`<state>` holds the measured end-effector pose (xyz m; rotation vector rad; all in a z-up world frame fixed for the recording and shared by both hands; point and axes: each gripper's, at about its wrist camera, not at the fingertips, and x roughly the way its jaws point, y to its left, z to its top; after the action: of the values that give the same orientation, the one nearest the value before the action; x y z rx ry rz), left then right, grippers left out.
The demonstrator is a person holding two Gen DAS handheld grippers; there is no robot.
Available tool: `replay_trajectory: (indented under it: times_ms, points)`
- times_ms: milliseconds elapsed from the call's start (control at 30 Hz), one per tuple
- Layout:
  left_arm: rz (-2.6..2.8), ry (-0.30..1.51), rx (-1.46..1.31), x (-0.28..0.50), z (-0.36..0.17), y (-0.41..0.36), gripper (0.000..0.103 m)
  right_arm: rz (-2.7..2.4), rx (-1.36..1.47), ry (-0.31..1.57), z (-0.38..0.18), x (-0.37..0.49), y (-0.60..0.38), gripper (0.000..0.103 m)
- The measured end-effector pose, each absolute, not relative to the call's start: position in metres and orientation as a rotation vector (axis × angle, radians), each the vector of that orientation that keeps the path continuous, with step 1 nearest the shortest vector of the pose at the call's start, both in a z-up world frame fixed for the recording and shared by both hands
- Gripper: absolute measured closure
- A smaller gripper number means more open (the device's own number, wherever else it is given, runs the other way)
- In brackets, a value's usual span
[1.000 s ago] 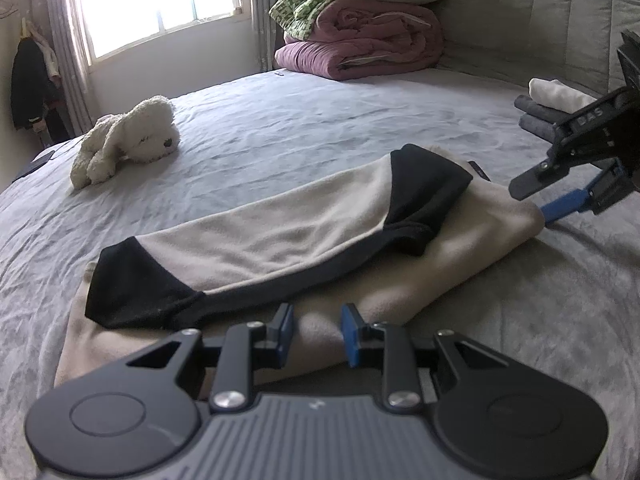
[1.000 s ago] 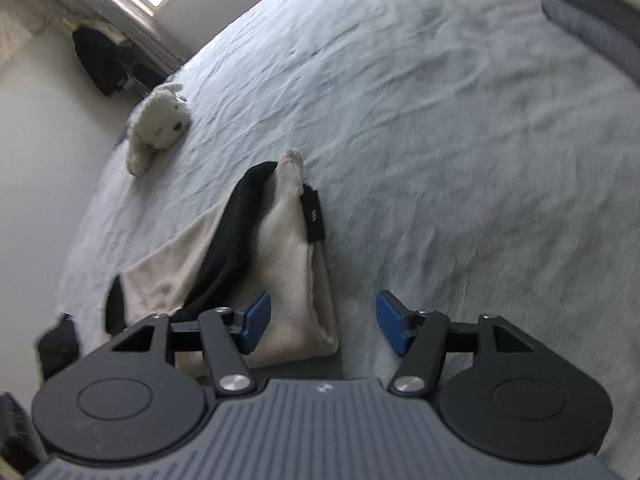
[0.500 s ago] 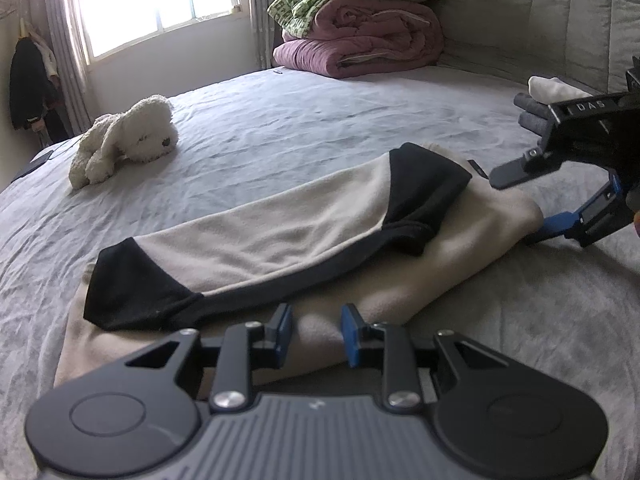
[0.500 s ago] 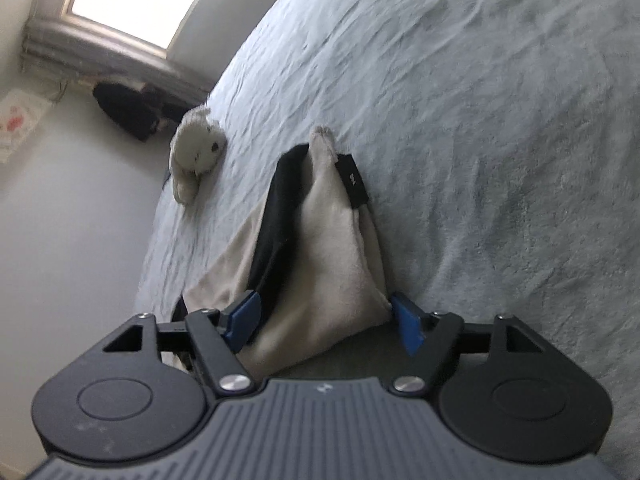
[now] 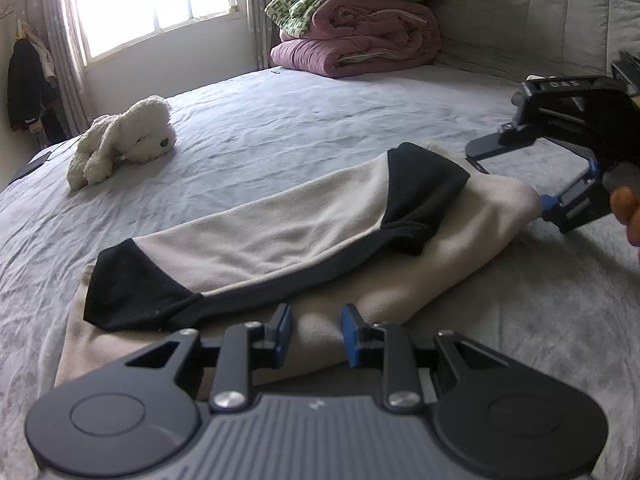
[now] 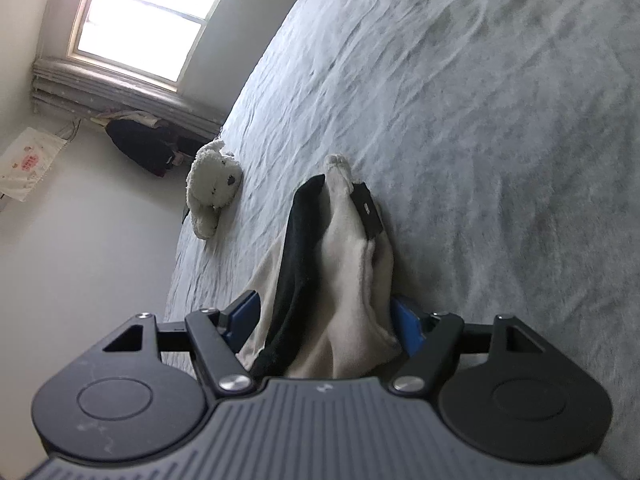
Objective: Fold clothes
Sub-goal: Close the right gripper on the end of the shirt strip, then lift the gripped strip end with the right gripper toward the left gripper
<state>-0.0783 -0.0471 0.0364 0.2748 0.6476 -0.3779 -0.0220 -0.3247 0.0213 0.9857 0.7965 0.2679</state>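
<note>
A beige and black fleece garment (image 5: 280,236) lies folded lengthwise on the grey bed. My left gripper (image 5: 316,334) sits at its near long edge, pads partly closed around a fold of beige fabric. My right gripper (image 6: 326,320) is open with the garment's end (image 6: 340,280) between its blue pads. In the left wrist view the right gripper (image 5: 560,184) stands at the garment's right end, tilted on its side.
A white plush dog (image 5: 120,140) lies at the far left of the bed. Folded pink and green bedding (image 5: 356,36) is stacked at the headboard. The grey bedsheet (image 6: 500,140) stretches wide to the right.
My right gripper has rolled sideways and moved in over the garment's end, so the fabric now sits between its pads. My left gripper has not moved.
</note>
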Motion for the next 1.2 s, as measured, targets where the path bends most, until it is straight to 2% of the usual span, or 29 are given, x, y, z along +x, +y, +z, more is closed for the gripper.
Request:
replay_trajectory:
  times_ms: [300,367,433,533,833,1200]
  points:
    - [-0.388,0.651,0.269,-0.079,0.038,-0.045,0.075,0.279,0.847,0.817,0.023,-0.001,-0.306,0.029]
    - [-0.394,0.652,0.266,-0.079,0.039,-0.044,0.074,0.277,0.832,0.814,0.023,0.0,-0.303,0.031]
    - [-0.406,0.653,0.252,-0.079,0.042,-0.042,0.073,0.272,0.795,0.82,0.025,-0.001,-0.297,0.056]
    - [-0.436,0.648,0.198,-0.077,0.05,-0.036,0.072,0.257,0.721,0.805,0.032,-0.001,-0.289,0.076]
    - [-0.411,0.601,0.18,-0.063,0.06,-0.031,0.072,0.272,0.6,0.729,0.055,-0.008,-0.271,0.081]
    - [-0.329,0.635,0.301,-0.04,0.037,-0.05,0.072,0.297,0.53,0.667,0.073,-0.002,-0.245,0.082]
